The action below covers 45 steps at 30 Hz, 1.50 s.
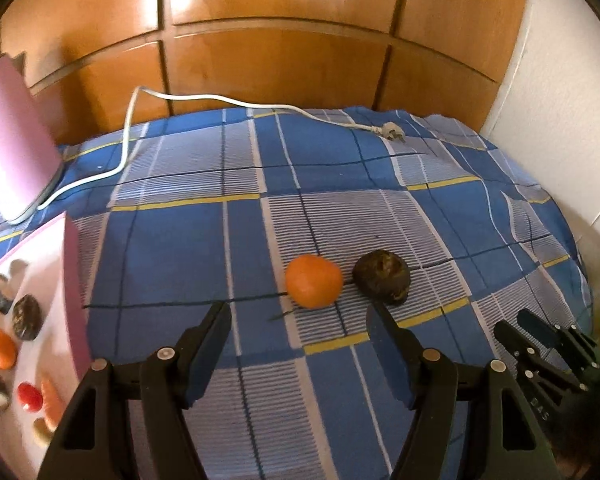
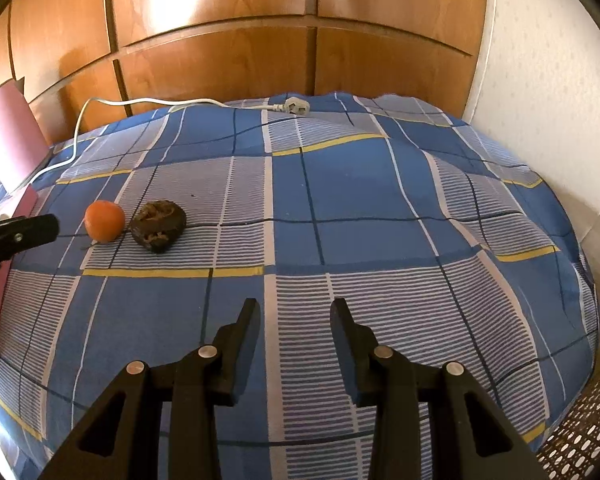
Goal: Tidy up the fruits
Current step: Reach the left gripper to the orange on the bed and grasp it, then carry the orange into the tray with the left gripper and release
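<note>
Orange round mandarin (image 1: pixel 314 281) and dark wrinkled fruit (image 1: pixel 382 277) lie just ahead of my left gripper (image 1: pixel 298 326), jaws released and empty, right gripper (image 2: pixel 294 312) parted on nothing, several fruits already in the pink tray (image 1: pixel 74 292).

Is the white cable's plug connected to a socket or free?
Free: the plug lies loose on the checked cloth, with no socket.
</note>
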Each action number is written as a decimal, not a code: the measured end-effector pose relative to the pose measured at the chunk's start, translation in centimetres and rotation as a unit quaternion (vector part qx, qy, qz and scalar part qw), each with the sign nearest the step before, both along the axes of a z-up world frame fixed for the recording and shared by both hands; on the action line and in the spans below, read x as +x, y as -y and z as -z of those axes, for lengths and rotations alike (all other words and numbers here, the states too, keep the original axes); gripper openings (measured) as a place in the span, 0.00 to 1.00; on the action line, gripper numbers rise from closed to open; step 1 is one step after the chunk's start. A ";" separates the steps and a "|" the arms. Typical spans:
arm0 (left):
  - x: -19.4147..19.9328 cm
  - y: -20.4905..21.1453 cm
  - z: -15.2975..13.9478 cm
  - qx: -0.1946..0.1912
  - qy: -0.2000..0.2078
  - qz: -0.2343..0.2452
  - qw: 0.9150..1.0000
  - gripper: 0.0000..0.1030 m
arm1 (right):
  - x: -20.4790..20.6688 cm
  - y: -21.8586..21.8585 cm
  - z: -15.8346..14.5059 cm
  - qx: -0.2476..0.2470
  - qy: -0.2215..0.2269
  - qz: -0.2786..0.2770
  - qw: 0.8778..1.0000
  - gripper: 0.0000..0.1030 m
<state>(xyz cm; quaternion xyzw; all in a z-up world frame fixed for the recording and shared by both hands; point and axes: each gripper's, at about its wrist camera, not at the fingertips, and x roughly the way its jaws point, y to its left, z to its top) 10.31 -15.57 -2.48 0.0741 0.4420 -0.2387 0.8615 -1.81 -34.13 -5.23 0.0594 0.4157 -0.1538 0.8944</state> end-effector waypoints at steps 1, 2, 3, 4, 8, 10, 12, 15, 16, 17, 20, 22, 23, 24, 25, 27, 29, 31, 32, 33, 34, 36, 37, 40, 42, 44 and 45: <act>0.2 0.4 0.2 0.002 0.001 0.005 1.000 0.68 | 0.0 0.1 -0.1 0.000 0.001 0.001 1.000 0.35; 0.4 0.9 0.3 0.005 0.002 0.013 1.000 0.68 | -0.1 0.1 -0.1 0.000 0.001 0.001 1.000 0.35; 0.6 1.1 0.4 0.008 0.002 0.016 1.000 0.68 | -0.1 0.1 -0.2 -0.002 0.003 0.001 1.000 0.35; 0.8 1.4 0.6 0.011 0.001 0.019 1.000 0.68 | -0.2 0.1 -0.3 -0.003 0.004 0.000 1.000 0.35; 1.8 2.0 1.4 0.024 0.001 0.023 0.999 0.67 | -0.1 -0.1 -0.7 -0.007 0.008 -0.005 1.000 0.36; 2.1 2.1 1.8 0.025 -0.001 0.024 0.999 0.67 | -0.1 -0.3 -0.8 -0.007 0.009 -0.010 1.000 0.36; 2.4 2.1 2.1 0.028 0.001 0.027 0.999 0.67 | 0.0 -0.5 -0.8 -0.007 0.008 -0.015 1.000 0.36; 3.0 2.3 2.7 0.032 -0.004 0.031 0.999 0.67 | 0.2 -0.8 -0.7 -0.009 0.006 -0.022 1.000 0.36; 3.2 2.4 2.9 0.035 -0.005 0.031 0.999 0.67 | 0.2 -0.9 -0.7 -0.008 0.005 -0.023 1.000 0.36; 3.3 2.4 3.1 0.036 -0.008 0.032 0.999 0.67 | 0.2 -0.9 -0.6 -0.007 0.005 -0.023 1.000 0.36; 3.8 2.4 3.6 0.033 -0.015 0.027 0.999 0.64 | 0.3 -0.9 -0.7 -0.007 0.004 -0.024 1.000 0.36; 4.1 2.5 3.9 0.028 -0.022 0.025 0.999 0.61 | 0.3 -0.8 -0.7 -0.008 0.004 -0.024 1.000 0.36; 4.3 2.6 4.1 0.024 -0.026 0.023 0.999 0.60 | 0.3 -0.8 -0.6 -0.008 0.004 -0.024 1.000 0.36; 4.4 2.7 4.3 0.018 -0.030 0.022 0.999 0.57 | 0.4 -0.8 -0.6 -0.008 0.003 -0.024 1.000 0.36; 4.4 2.8 4.4 0.014 -0.034 0.022 0.999 0.52 | 0.4 -0.9 -0.5 -0.009 0.002 -0.024 1.000 0.36; 4.1 3.1 4.5 0.007 -0.032 0.023 0.999 0.43 | 0.4 -0.9 -0.3 -0.008 0.000 -0.024 1.000 0.36; 3.5 3.3 4.4 0.009 -0.025 0.025 0.999 0.39 | 0.4 -0.9 0.1 -0.006 0.000 -0.023 1.000 0.36; 3.0 2.9 4.1 -0.001 -0.026 0.019 0.999 0.38 | 0.6 -1.1 0.5 -0.007 -0.006 -0.026 1.000 0.36; 2.7 2.5 3.9 -0.011 -0.027 0.016 0.999 0.38 | 0.6 -1.1 0.6 -0.007 -0.008 -0.027 1.000 0.36; 2.4 2.1 3.8 -0.015 -0.029 0.012 0.999 0.38 | 0.6 -1.2 0.7 -0.007 -0.008 -0.028 1.000 0.36; 2.2 1.7 3.8 -0.017 -0.031 0.008 0.999 0.38 | 0.5 -1.2 0.7 -0.007 -0.008 -0.029 1.000 0.36; 1.4 0.6 3.4 -0.027 -0.035 -0.003 0.999 0.38 | 0.7 -1.3 0.9 -0.005 -0.012 -0.031 0.999 0.36; 1.0 0.3 3.2 -0.029 -0.033 -0.006 0.999 0.38 | 0.8 -1.3 1.1 -0.001 -0.015 -0.032 0.999 0.36; -0.6 -1.2 2.2 -0.028 -0.022 -0.016 0.999 0.38 | 0.8 -1.3 1.5 0.003 -0.017 -0.032 0.999 0.36; -1.4 -2.1 1.7 -0.032 -0.018 -0.022 0.999 0.38 | 0.8 -1.3 1.5 0.003 -0.016 -0.032 0.999 0.37; -2.4 -3.4 1.0 -0.037 -0.012 -0.032 0.999 0.38 | 0.8 -1.3 1.6 0.003 -0.014 -0.033 0.999 0.38; -2.6 -3.7 0.8 -0.039 -0.011 -0.036 0.999 0.38 | 0.8 -1.3 1.6 0.002 -0.013 -0.033 0.999 0.40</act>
